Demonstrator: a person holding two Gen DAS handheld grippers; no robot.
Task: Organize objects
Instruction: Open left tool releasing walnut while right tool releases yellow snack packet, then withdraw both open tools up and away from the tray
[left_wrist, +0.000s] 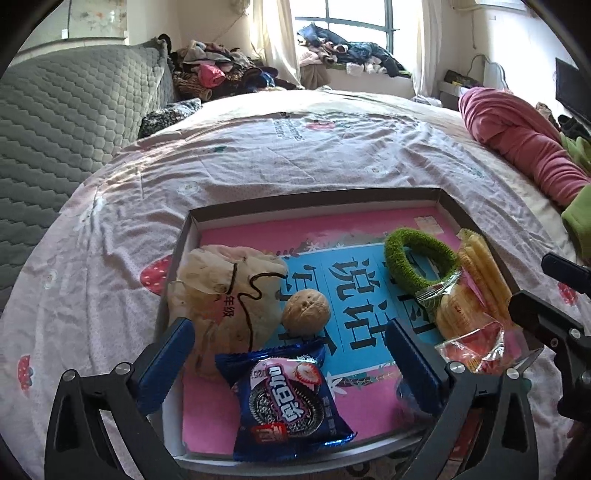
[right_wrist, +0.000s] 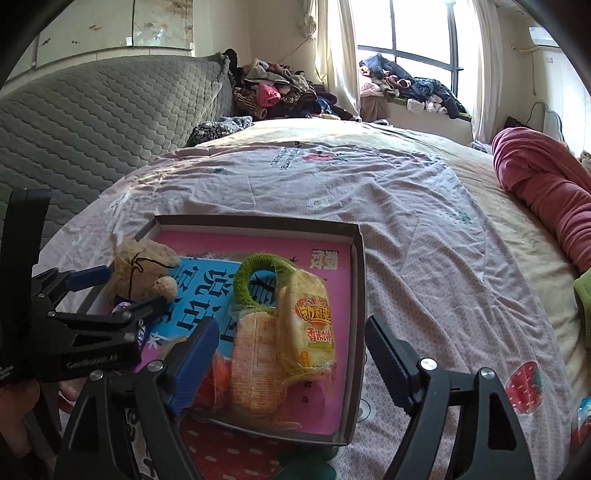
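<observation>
A shallow cardboard box (left_wrist: 317, 197) with a pink and blue printed floor lies on the bed. In it are a blue cookie packet (left_wrist: 288, 402), a walnut (left_wrist: 306, 312), a beige drawstring pouch (left_wrist: 225, 291), a green fuzzy ring (left_wrist: 417, 264) and yellow rice-cracker packets (left_wrist: 472, 291). My left gripper (left_wrist: 288, 354) is open, its fingers either side of the cookie packet and not touching it. My right gripper (right_wrist: 291, 362) is open and empty over the cracker packets (right_wrist: 291, 332) at the box's near right corner (right_wrist: 351, 424). The left gripper also shows in the right wrist view (right_wrist: 122, 291).
The bed has a pink strawberry-print sheet (left_wrist: 295, 158). A grey quilted headboard (left_wrist: 66, 118) stands at the left. A rolled pink blanket (right_wrist: 546, 188) lies at the right. Clothes piles (left_wrist: 218, 70) sit at the back by the window.
</observation>
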